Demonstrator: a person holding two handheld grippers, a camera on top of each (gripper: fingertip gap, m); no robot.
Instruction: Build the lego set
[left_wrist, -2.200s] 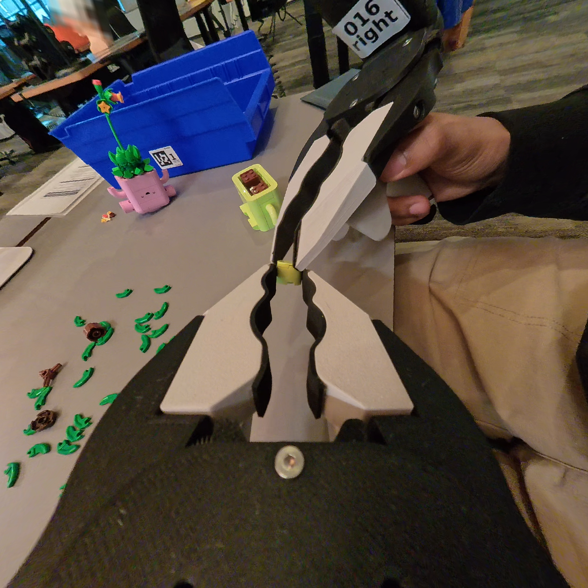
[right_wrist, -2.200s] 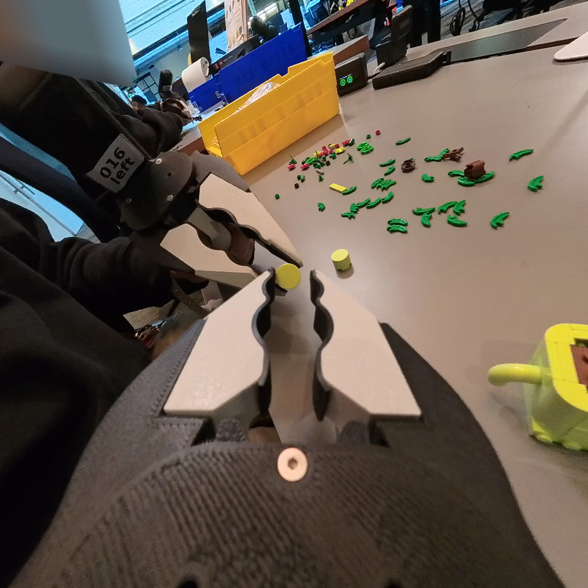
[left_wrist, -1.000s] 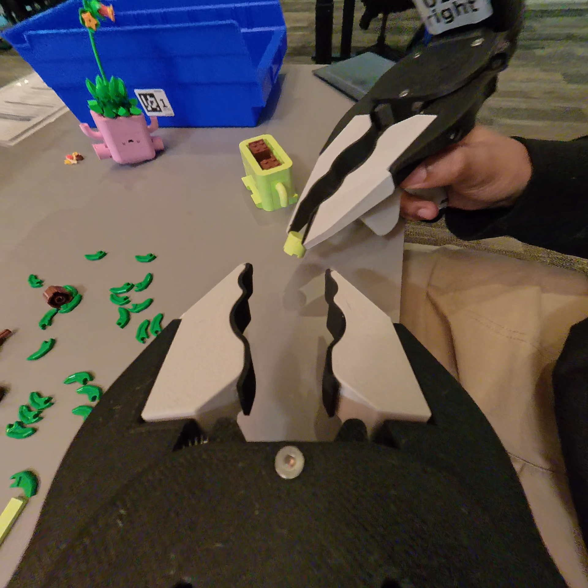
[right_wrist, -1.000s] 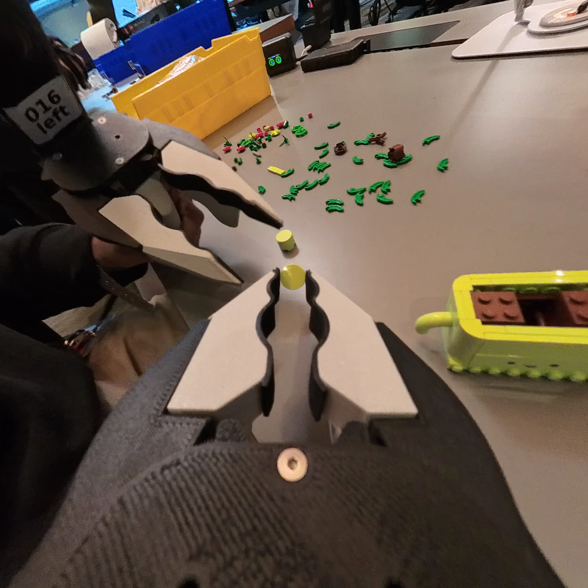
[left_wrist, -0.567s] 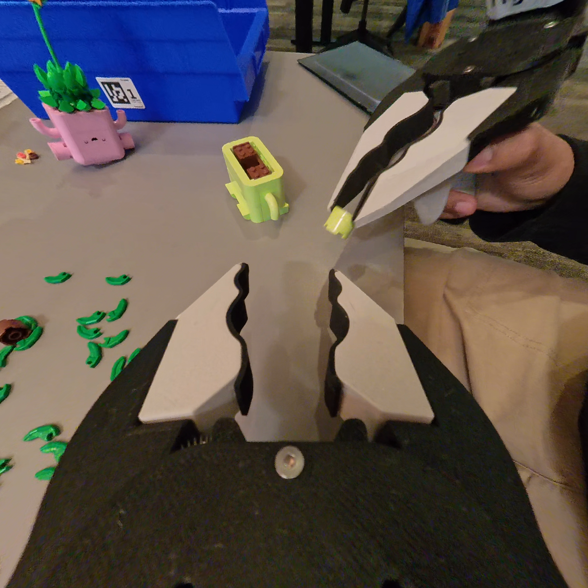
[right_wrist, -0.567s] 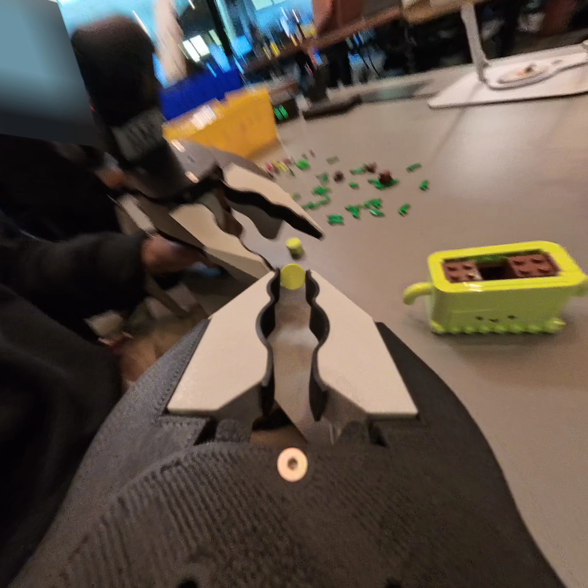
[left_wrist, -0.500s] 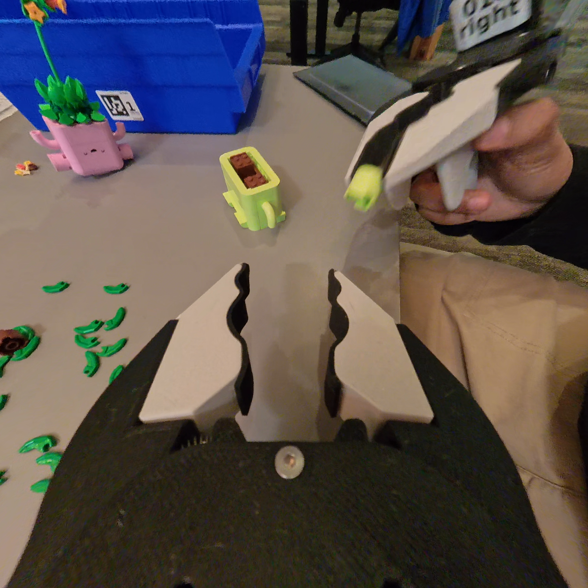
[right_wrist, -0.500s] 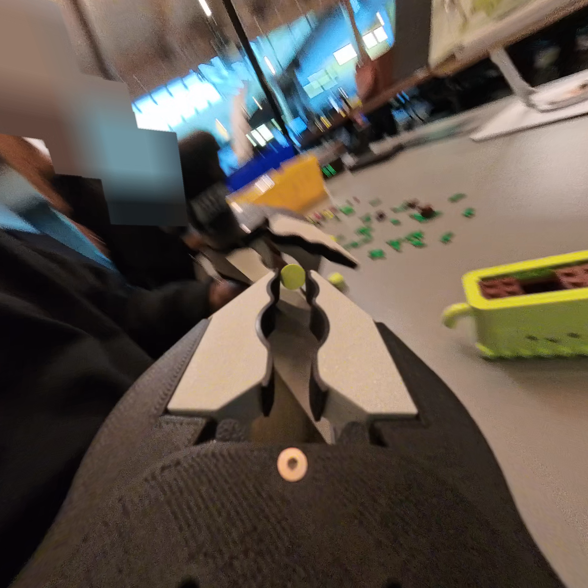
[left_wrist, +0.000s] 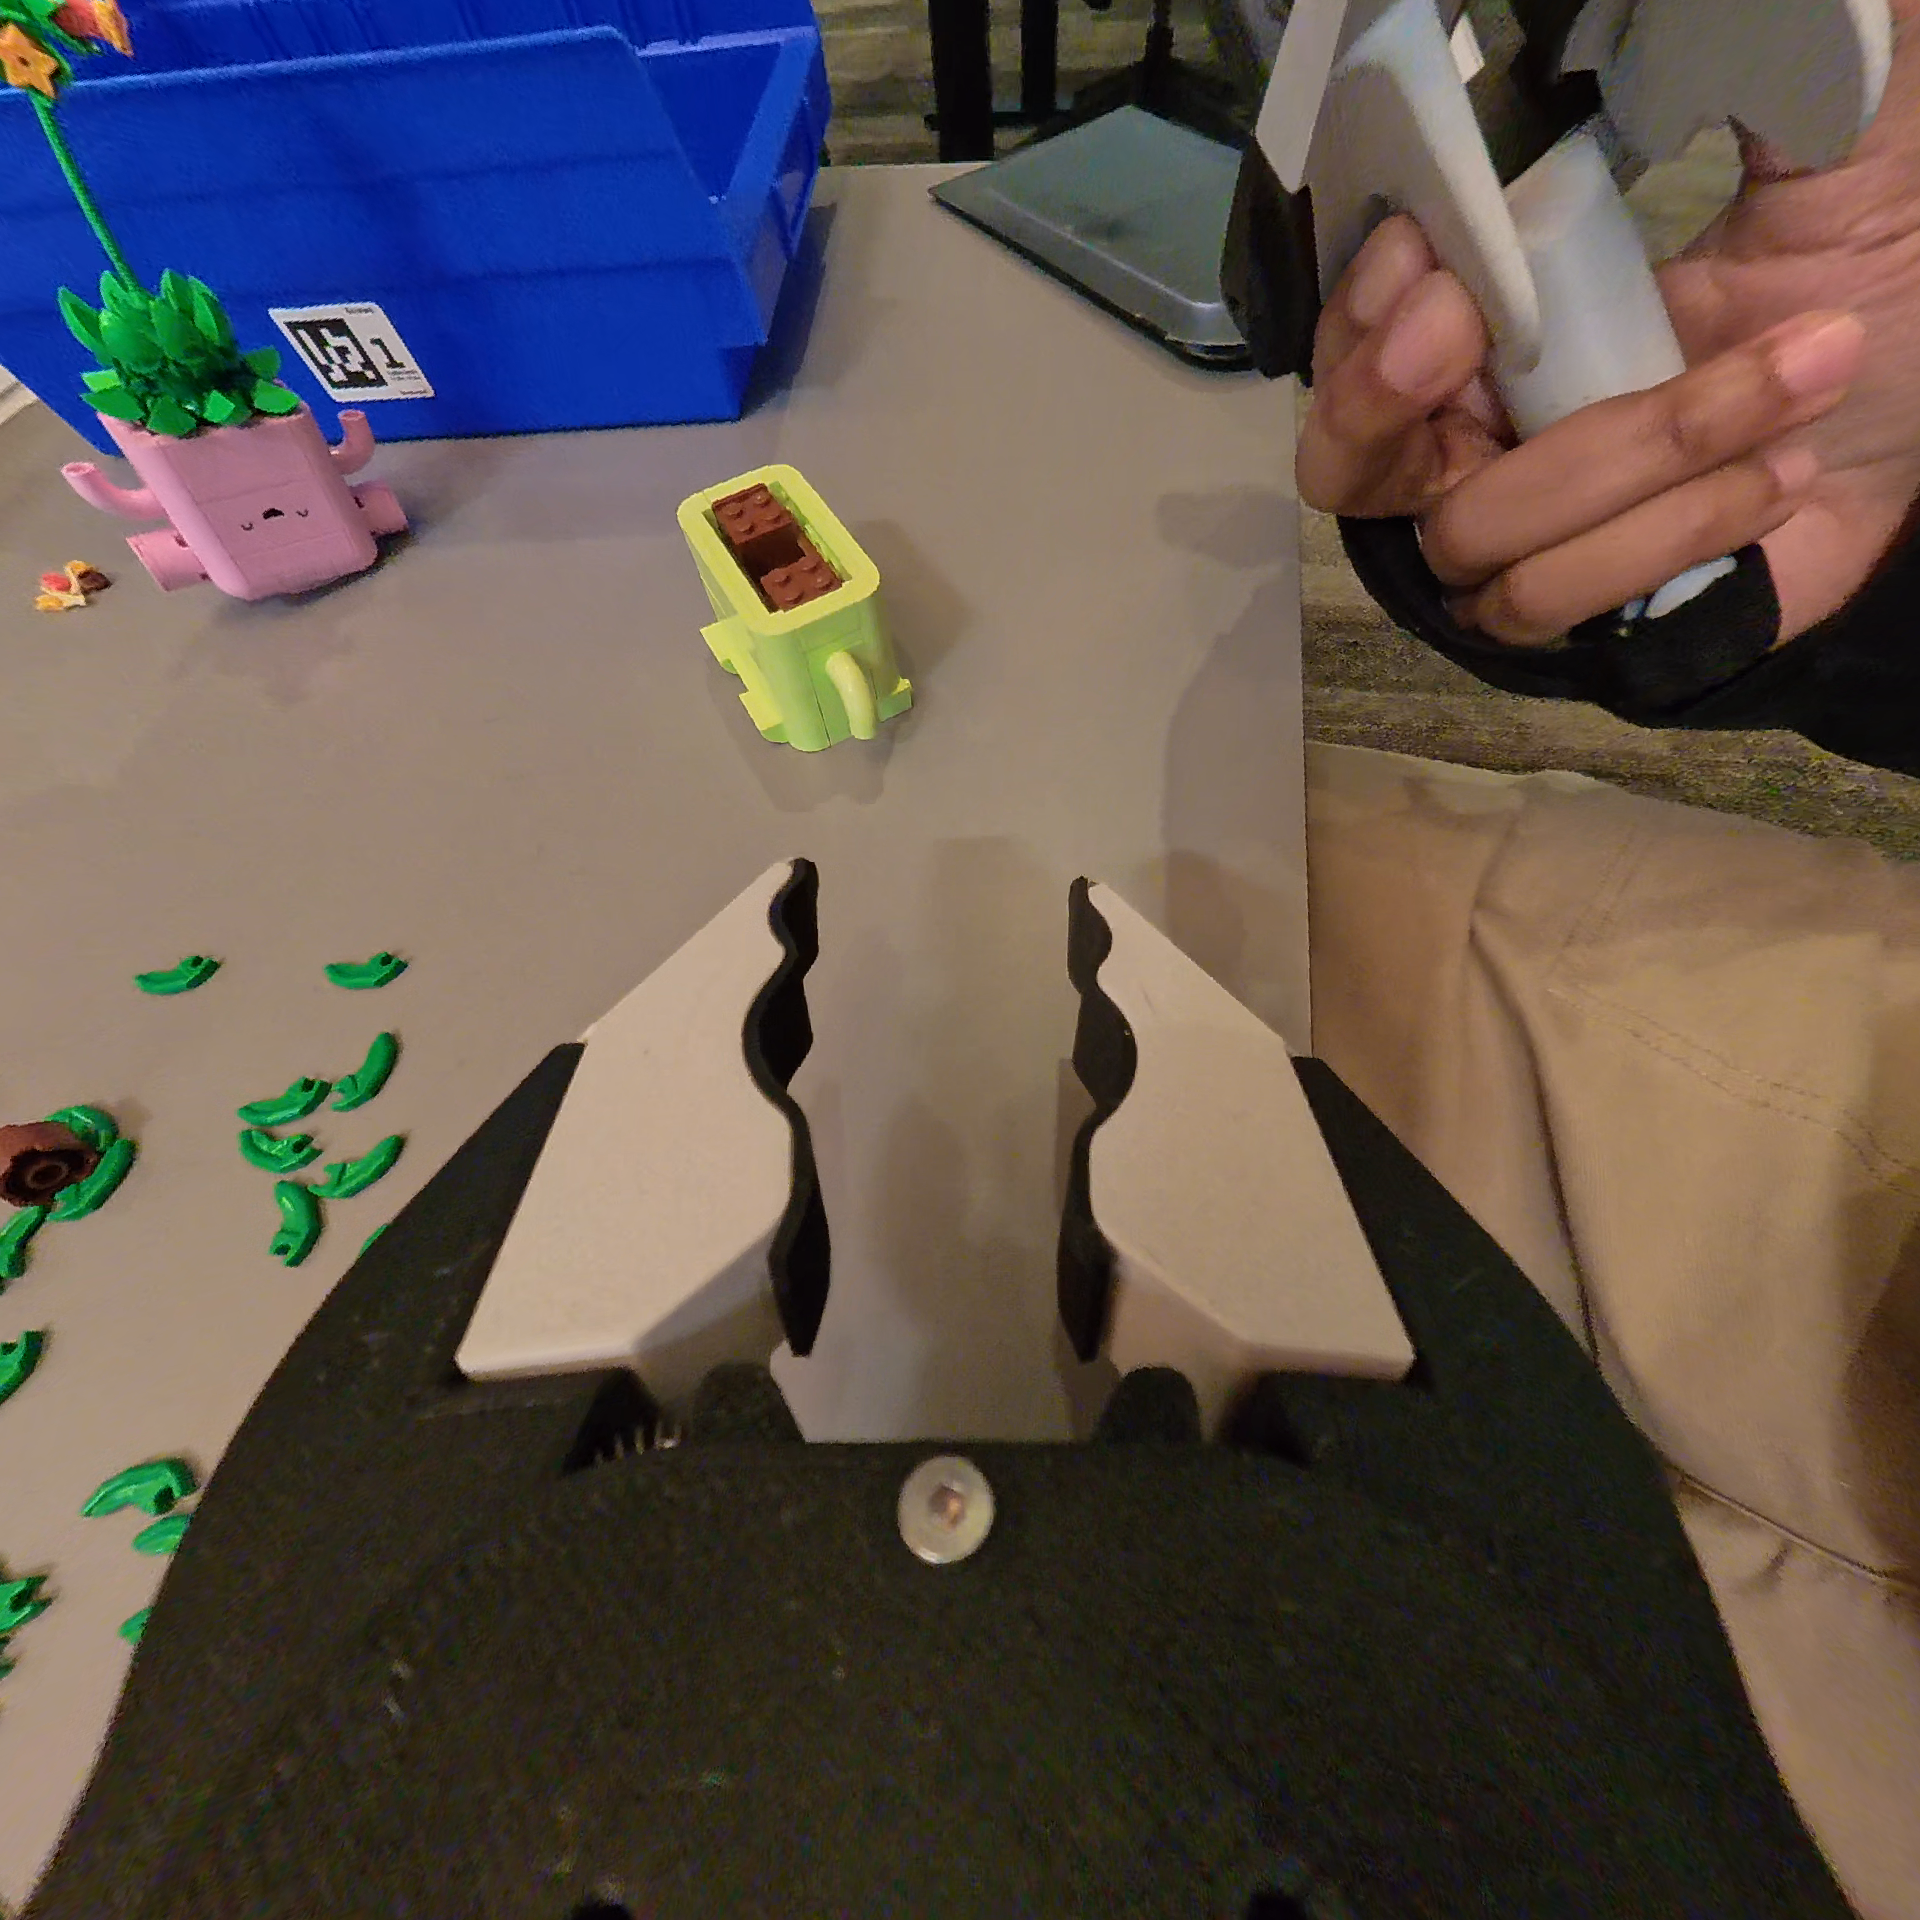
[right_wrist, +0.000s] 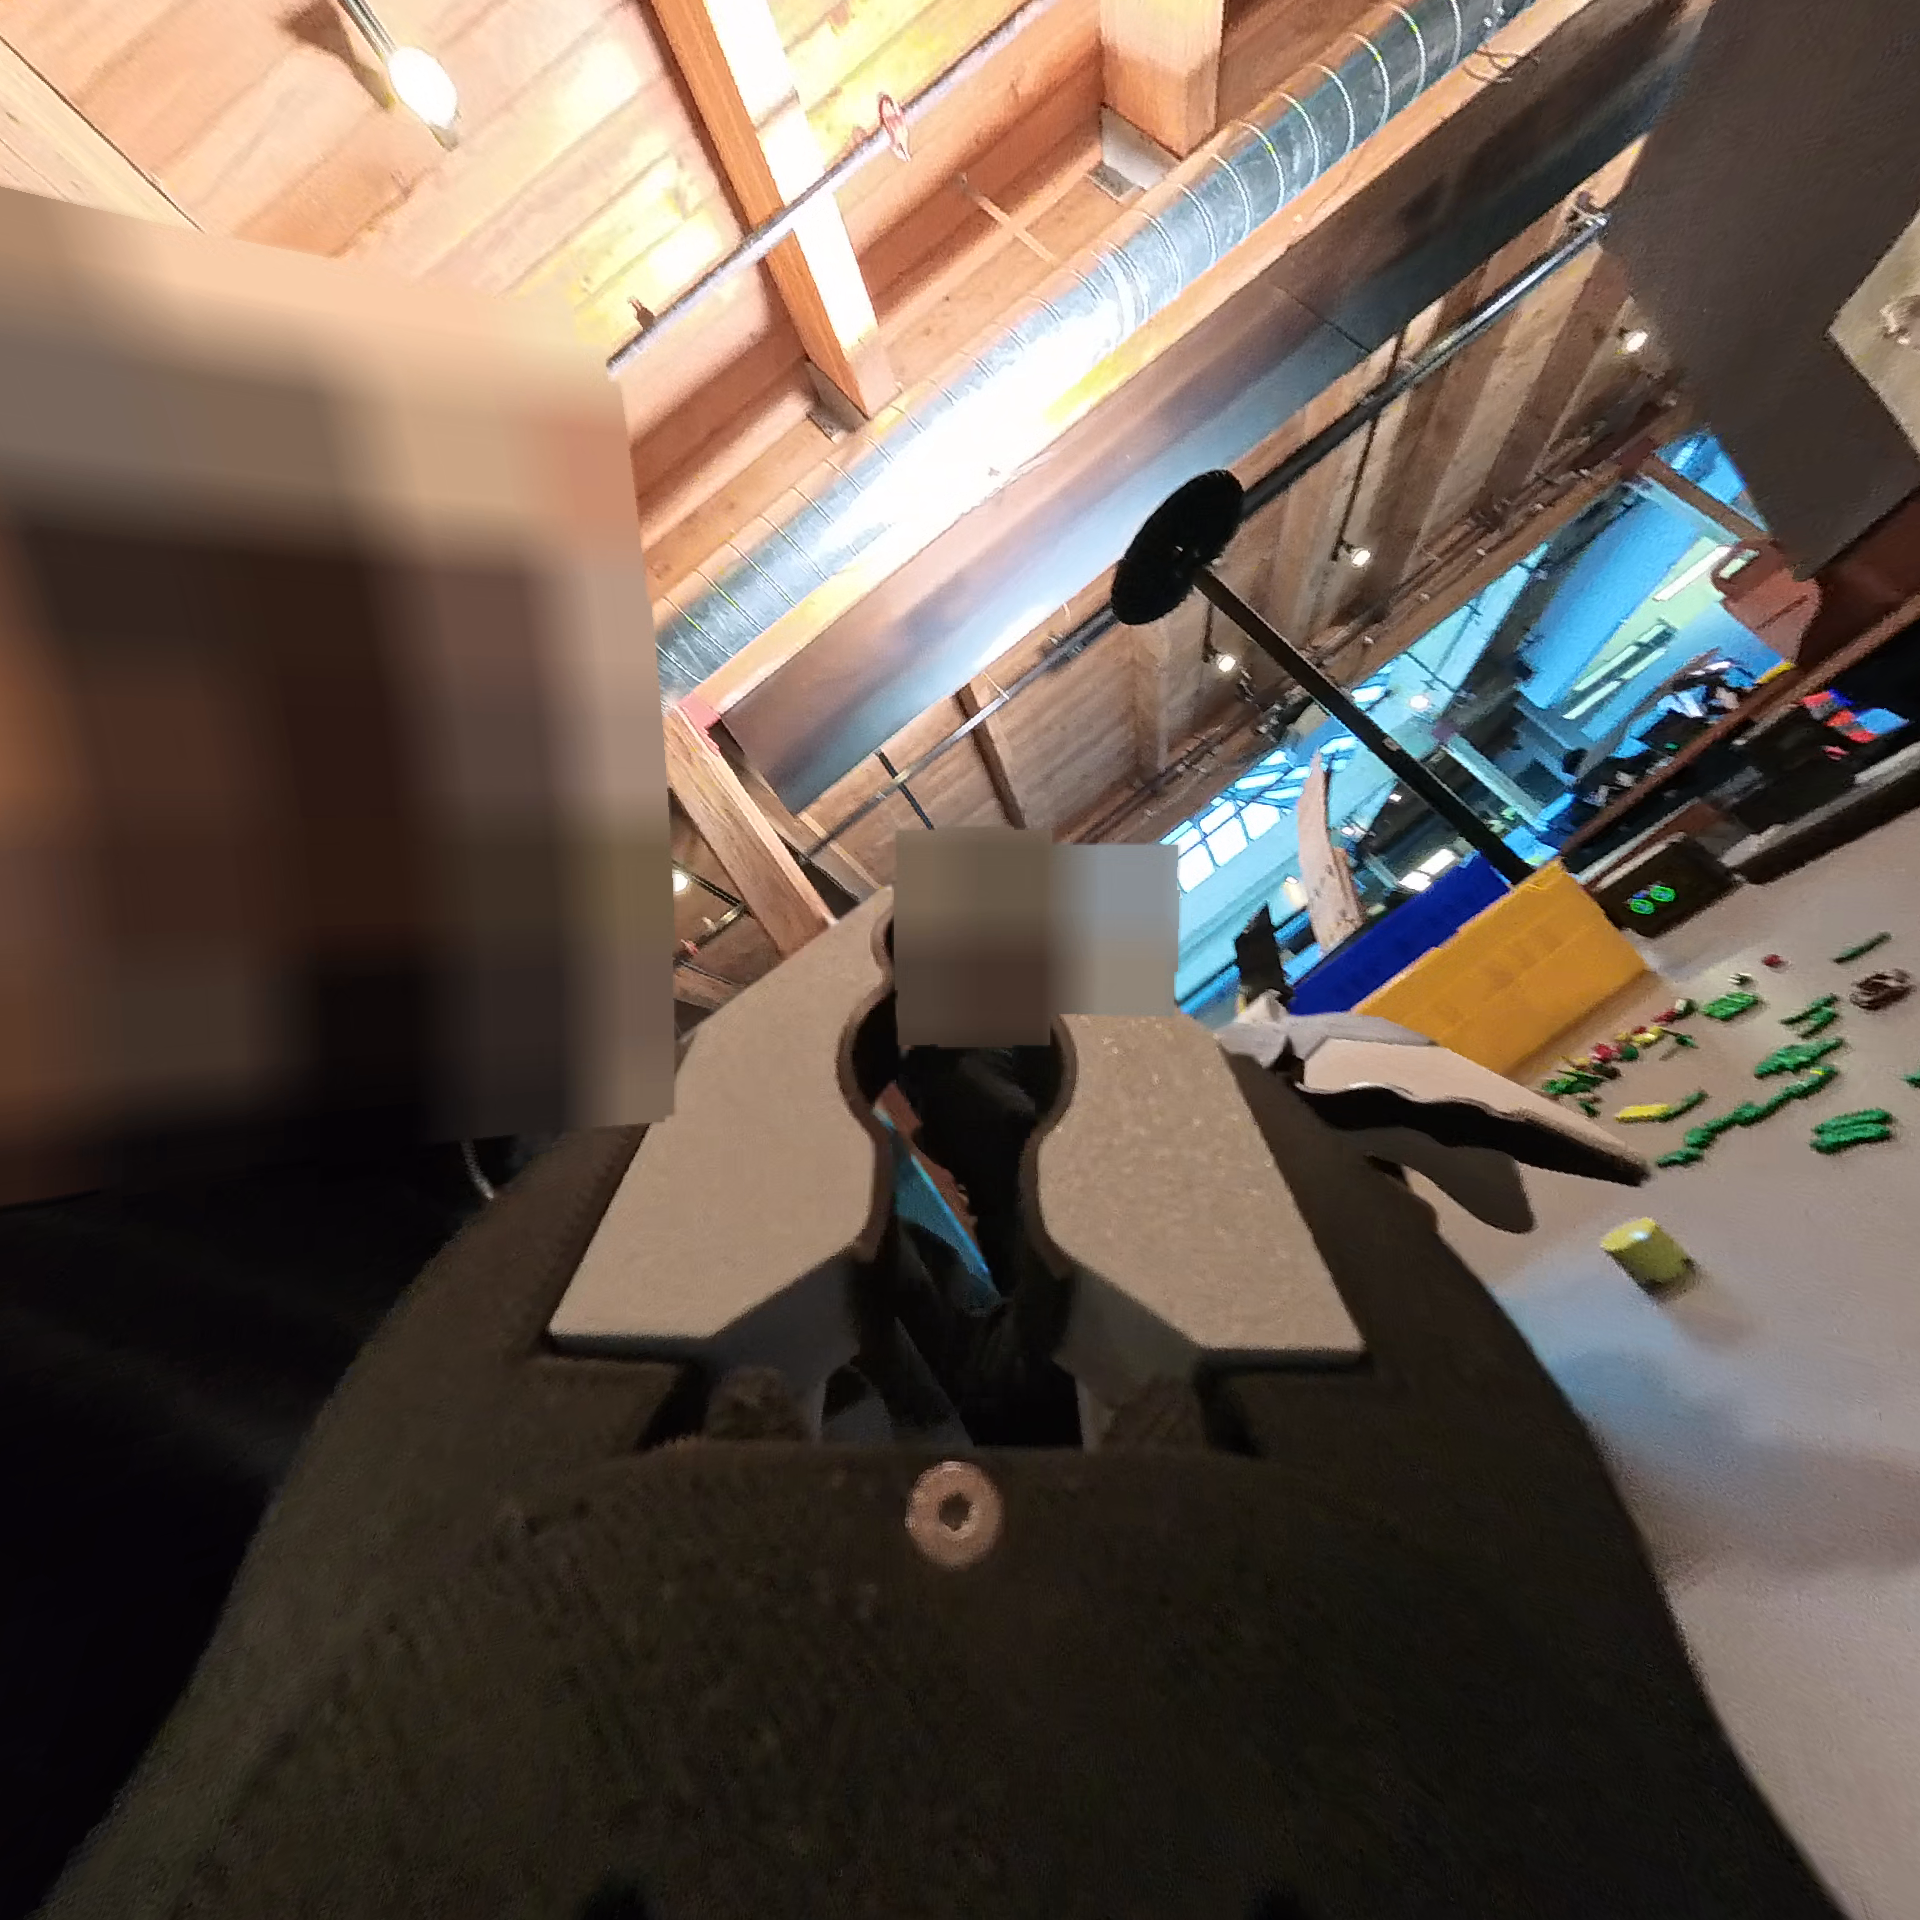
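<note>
My left gripper (left_wrist: 940, 883) is open and empty, low over the grey table (left_wrist: 520, 779) near its right edge. A lime green lego pot (left_wrist: 790, 613) with brown bricks inside stands ahead of it. My right gripper (right_wrist: 982, 935) is tilted up toward the ceiling with its jaws narrow. A mosaic patch hides its tips and the lime round piece held there. In the left wrist view only its handle (left_wrist: 1558, 260) shows, in a hand at the top right. A second lime round piece (right_wrist: 1647, 1252) lies on the table below the left gripper's fingers (right_wrist: 1455, 1091).
A pink lego pot with a green plant (left_wrist: 239, 499) stands before a blue bin (left_wrist: 416, 208). Several green leaf pieces (left_wrist: 301, 1132) and brown pieces lie at the left. A yellow bin (right_wrist: 1507, 966) stands farther back. A person's tan trouser leg (left_wrist: 1610, 1143) lies beyond the table's right edge. To reach the lime green lego pot (left_wrist: 790, 613) in a straight line is about 8 cm for my left fingers, about 15 cm for my right.
The right gripper took the lime round piece from my left gripper, then lifted and tilted up to face the ceiling. My left gripper opened and stays open.
</note>
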